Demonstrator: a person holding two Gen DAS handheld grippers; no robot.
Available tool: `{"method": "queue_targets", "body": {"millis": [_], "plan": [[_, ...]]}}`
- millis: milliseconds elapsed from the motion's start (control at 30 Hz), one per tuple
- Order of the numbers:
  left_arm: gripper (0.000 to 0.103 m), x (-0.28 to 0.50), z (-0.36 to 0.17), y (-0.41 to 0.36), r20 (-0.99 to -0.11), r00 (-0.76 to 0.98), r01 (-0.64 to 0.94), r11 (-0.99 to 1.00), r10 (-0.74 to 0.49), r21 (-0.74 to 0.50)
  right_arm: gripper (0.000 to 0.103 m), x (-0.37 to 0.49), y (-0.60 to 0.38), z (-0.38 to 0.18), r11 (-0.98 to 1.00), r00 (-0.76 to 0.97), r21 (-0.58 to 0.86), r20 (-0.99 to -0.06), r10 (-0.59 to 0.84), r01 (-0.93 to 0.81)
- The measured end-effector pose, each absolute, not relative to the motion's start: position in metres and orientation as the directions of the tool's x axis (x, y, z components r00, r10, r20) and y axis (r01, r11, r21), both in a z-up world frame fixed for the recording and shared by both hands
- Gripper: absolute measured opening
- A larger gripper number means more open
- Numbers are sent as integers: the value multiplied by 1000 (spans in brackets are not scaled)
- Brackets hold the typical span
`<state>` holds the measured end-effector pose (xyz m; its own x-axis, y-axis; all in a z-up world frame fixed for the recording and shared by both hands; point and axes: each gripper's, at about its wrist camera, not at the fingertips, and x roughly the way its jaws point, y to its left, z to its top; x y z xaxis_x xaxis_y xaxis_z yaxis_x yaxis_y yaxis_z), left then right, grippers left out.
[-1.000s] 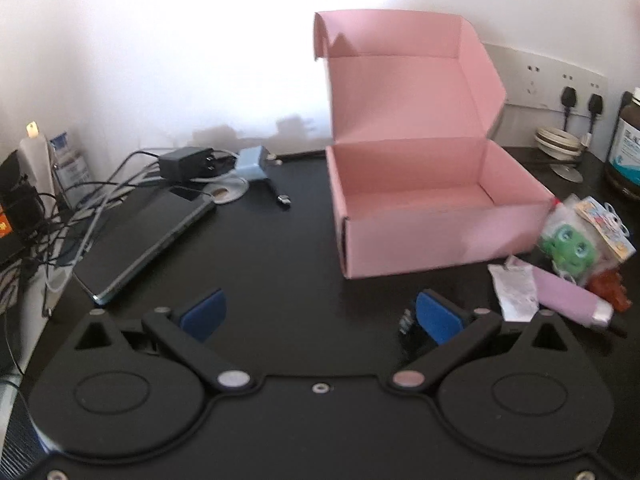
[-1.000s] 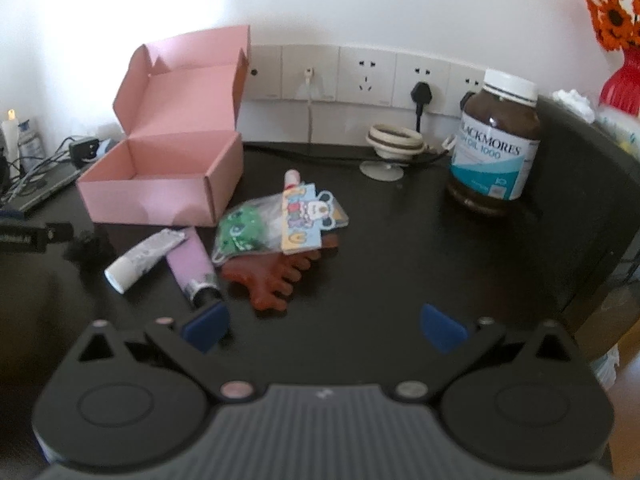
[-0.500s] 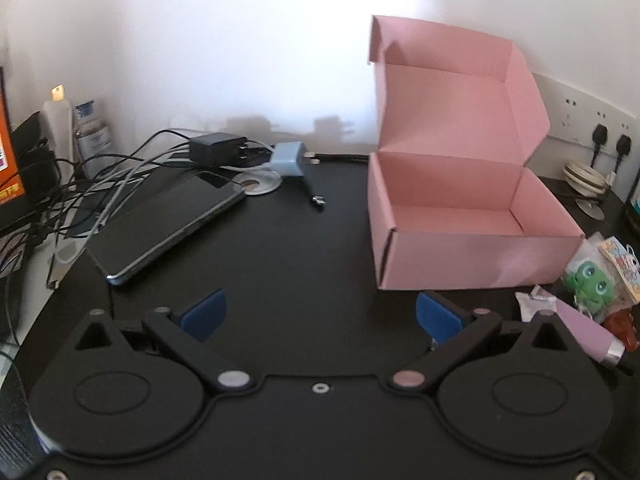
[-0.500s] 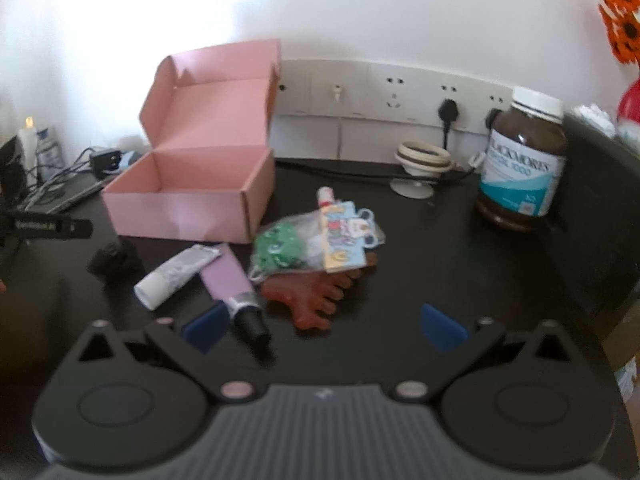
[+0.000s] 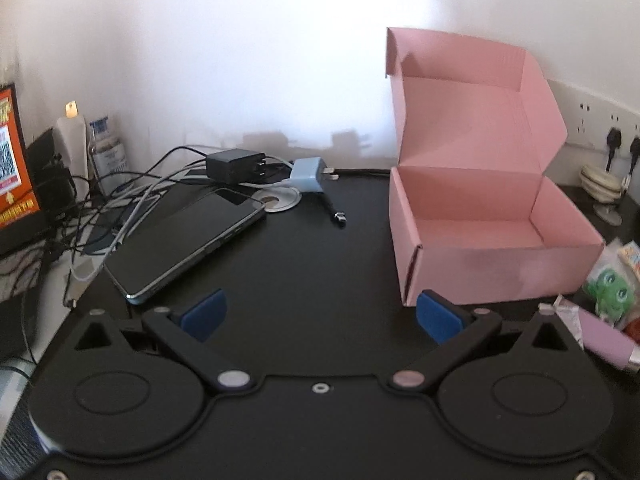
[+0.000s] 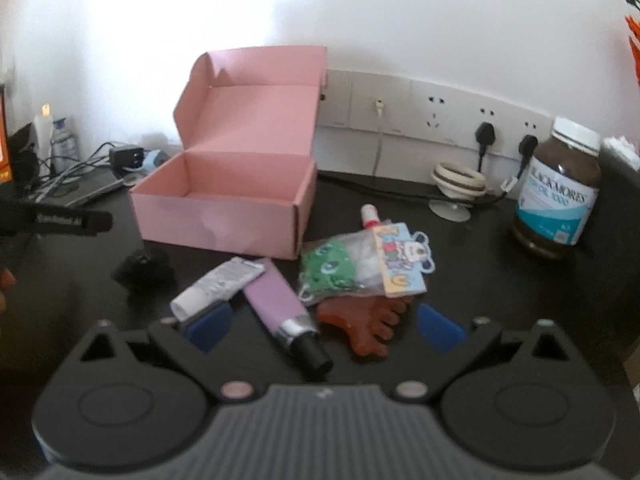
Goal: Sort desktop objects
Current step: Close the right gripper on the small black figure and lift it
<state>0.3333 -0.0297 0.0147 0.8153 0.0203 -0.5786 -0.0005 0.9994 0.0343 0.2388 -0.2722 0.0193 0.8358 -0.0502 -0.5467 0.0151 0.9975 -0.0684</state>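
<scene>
**Both grippers open over the dark worktop, pink box empty**

I take the pink box [image 6: 224,204] as my landmark. It stands on the worktop [image 5: 304,264] with its lid up, and I see nothing inside it.

My left gripper [image 5: 320,316] hovers in front of the box's left corner. Its fingers [image 5: 204,314] are spread wide and hold nothing. To the left of the box lie a smartphone [image 5: 188,246], a black charger [image 5: 234,166] and a light blue plug adapter [image 5: 310,174], among loose cables.

My right gripper [image 6: 324,326] is in front of the box and a little to its right. Its fingers [image 6: 210,322] are also wide apart and grip nothing. Between them lies a purple tube [image 6: 282,310] with a black cap. A white tube [image 6: 216,288] touches it on the left, and a reddish-brown hand-shaped massager [image 6: 360,322] lies on its right. Just in front of the box's right corner is a bag with a green frog toy [image 6: 332,270] and a colourful card [image 6: 400,266]. Well to the right of the box stands a brown supplement bottle [image 6: 558,198].
</scene>
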Motion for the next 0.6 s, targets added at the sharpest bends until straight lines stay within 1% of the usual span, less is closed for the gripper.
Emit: {"method": "queue_targets", "body": {"millis": [67,200,267,333,400,467,500,600], "plan": [[103,332,15,-28,-572,820,-8,1000,22,27,96,242,-273,20,995,837,-93,-542,-70,24],[103,330,15,-31,-556,830,-14,999,39,49,95,247,-293,26,993,844,-85,-523,-116,83],[103,328,15,-34,-537,842,-28,997,62,72,92,250,-303,28,990,844,-78,-518,-140,117],[103,328,18,-33,-525,848,-37,996,75,82,88,253,-306,28,993,838,-50,-532,-119,110],[103,329,19,-28,-523,849,-51,997,75,61,85,256,-304,28,997,836,-20,-543,-78,80],[103,331,20,-22,-522,849,-65,997,74,35,76,257,-293,27,1000,836,-4,-548,-25,27],[103,331,20,-20,-521,850,-73,997,78,30,74,258,-286,26,1000,836,-6,-549,-7,5],[103,333,21,-19,-517,850,-87,995,99,48,73,263,-272,24,1000,840,-20,-542,7,-21]]}}
